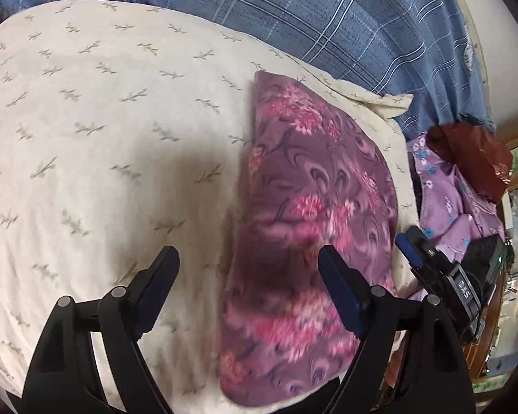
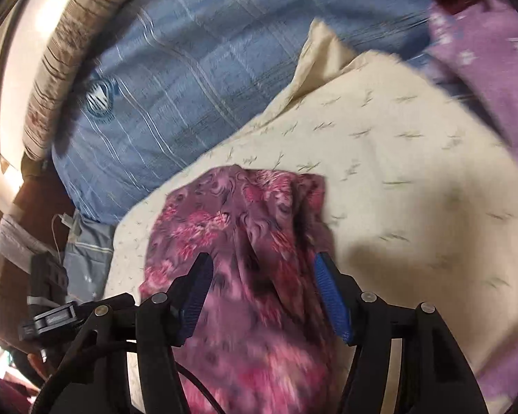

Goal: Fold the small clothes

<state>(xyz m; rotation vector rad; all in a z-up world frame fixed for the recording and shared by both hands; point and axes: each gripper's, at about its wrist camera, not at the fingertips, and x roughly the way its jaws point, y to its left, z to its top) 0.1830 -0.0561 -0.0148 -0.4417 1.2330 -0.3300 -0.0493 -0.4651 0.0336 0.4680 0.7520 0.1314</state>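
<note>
- The floral garment lies on the cream pillow, its long axis running away from both grippers.
- The right gripper straddles its near end, jaws apart, not pinching; it is nearer.
- The left gripper hangs spread over the garment's left edge.
- Behind lies a blue plaid blanket; a lilac cloth sits right.

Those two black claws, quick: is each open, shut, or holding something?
Left gripper: open, holding nothing, over the cream sheet.
Right gripper: open, holding nothing; the purple floral garment lies between its fingers.
</note>
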